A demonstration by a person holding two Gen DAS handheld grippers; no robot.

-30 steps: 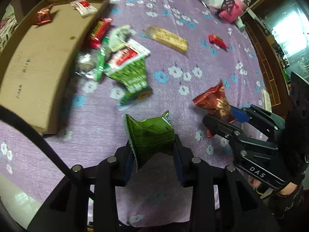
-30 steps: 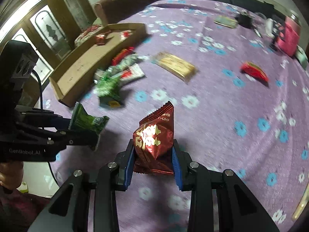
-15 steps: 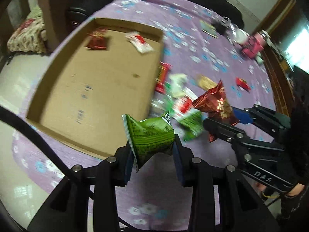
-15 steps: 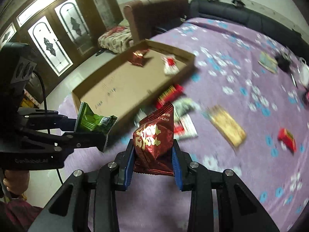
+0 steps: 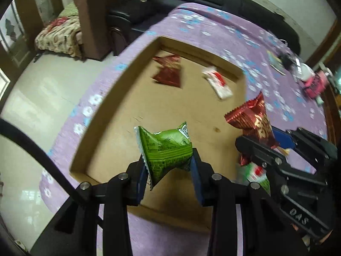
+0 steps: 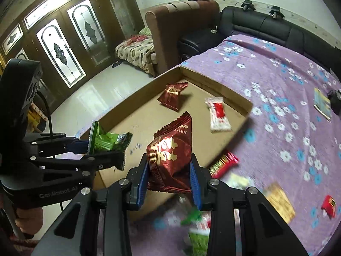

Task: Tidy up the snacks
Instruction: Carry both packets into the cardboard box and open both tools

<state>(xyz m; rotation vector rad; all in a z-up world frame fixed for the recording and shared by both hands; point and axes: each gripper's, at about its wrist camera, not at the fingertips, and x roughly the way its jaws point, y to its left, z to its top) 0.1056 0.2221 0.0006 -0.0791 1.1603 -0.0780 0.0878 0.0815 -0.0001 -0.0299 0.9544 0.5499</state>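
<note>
My left gripper [image 5: 170, 177] is shut on a green snack packet [image 5: 165, 149] and hangs over the near half of a shallow cardboard box [image 5: 119, 128]. Beside it on the right, my right gripper [image 6: 169, 183] is shut on a dark red snack packet [image 6: 170, 151], over the box's near right edge. The same green snack packet [image 6: 108, 141] shows at the left of the right wrist view, and the red snack packet [image 5: 253, 121] at the right of the left wrist view. Inside the box lie a dark red packet [image 6: 173, 96] and a white-and-red packet [image 6: 218, 115].
Loose snacks lie on the purple flowered cloth [image 6: 277, 68] right of the box: a red bar [image 6: 223, 163], a yellow packet [image 6: 279, 200], a small red packet [image 6: 329, 205], green packets [image 6: 198, 234]. A brown armchair [image 6: 170, 29] and black sofa [image 6: 255, 23] stand behind; tiled floor lies left.
Both grippers, each still holding its packet, have swept left from the open cloth to above the cardboard box. The pile of loose snacks has slid out to the lower right.
</note>
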